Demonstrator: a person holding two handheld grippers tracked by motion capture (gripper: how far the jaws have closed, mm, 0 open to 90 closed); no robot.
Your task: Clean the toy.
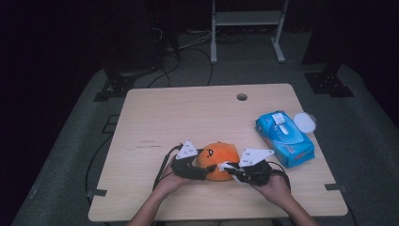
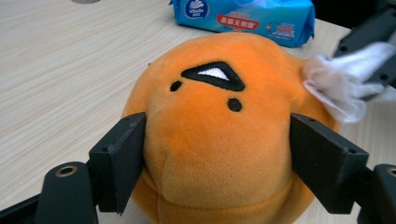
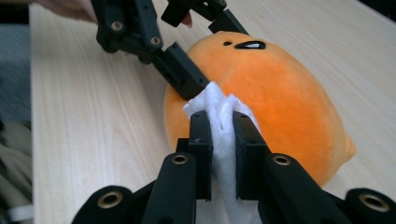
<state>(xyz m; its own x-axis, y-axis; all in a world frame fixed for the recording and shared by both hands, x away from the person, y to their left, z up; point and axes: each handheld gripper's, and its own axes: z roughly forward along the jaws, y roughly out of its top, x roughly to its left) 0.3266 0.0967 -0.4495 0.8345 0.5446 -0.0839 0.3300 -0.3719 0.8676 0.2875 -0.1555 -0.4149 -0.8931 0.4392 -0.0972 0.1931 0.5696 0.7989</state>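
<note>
Wipe pressed to the plush toy.

Your left gripper (image 2: 217,154) clamps the round orange plush toy (image 2: 219,135) near the wooden table's (image 1: 155,117) front edge; your right gripper (image 3: 219,140) pinches a crumpled white wipe (image 3: 219,112), seemingly touching the plush's side.

Both forearms come in over the near edge of the counter (image 1: 141,117), hands close together near its middle. The left tongs (image 2: 217,154) point inward, jaws pressing the sides of the orange plush (image 2: 219,130). The right tongs (image 3: 219,135) face them, jaws nearly together, pinching a white wipe (image 3: 219,112).
</note>
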